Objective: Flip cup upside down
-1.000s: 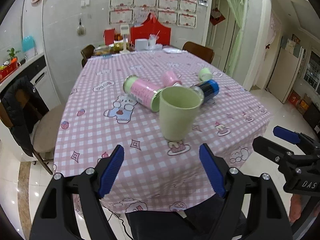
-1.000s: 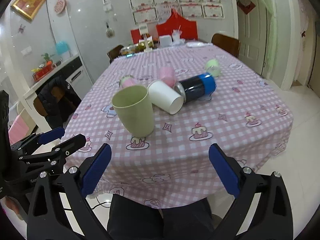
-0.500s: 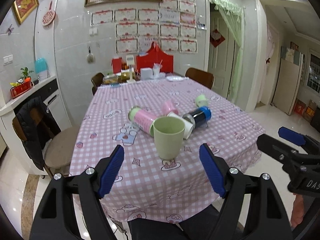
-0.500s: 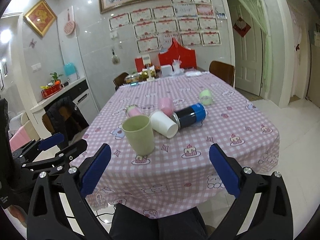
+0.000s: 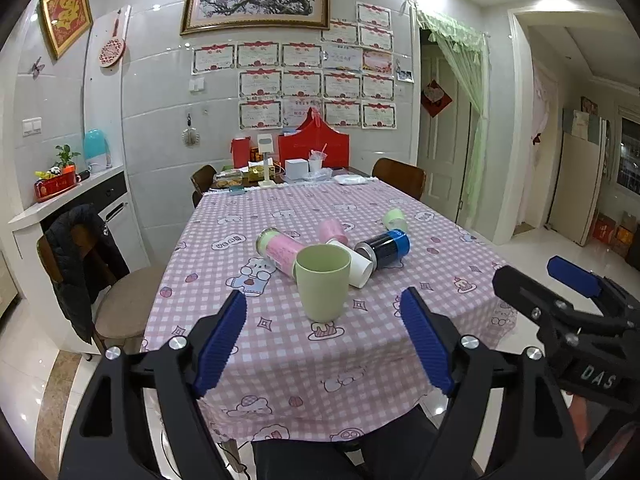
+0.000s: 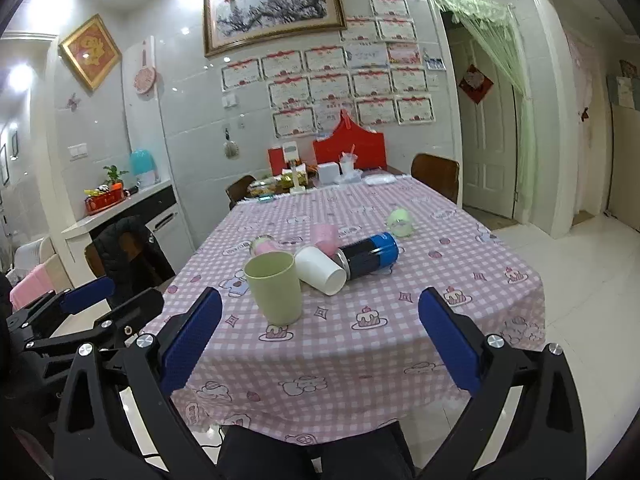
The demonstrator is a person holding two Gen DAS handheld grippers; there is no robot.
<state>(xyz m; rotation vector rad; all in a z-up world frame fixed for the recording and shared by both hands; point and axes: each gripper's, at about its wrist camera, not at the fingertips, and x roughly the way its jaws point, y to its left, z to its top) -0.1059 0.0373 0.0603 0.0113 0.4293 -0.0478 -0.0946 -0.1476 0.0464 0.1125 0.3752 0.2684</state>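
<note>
A pale green cup (image 5: pixel 323 282) stands upright, mouth up, near the front of the pink checked table (image 5: pixel 280 360); it also shows in the right wrist view (image 6: pixel 274 287). My left gripper (image 5: pixel 323 340) is open and empty, well short of the cup and off the table's front edge. My right gripper (image 6: pixel 320 338) is open and empty, also back from the table. Each gripper shows at the side of the other's view: the right one (image 5: pixel 560 292) and the left one (image 6: pixel 100 304).
Behind the green cup lie a white cup (image 5: pixel 356 267), a pink can (image 5: pixel 278 252), a pink cup (image 5: pixel 332 231), a dark blue can (image 5: pixel 385 249) and a small green cup (image 5: pixel 395 219). A chair with a black jacket (image 5: pixel 80 264) stands left. Boxes and dishes sit at the far end.
Both grippers have drawn back and up from the table. The green cup looks smaller and farther away. It has stayed upright in the same spot.
</note>
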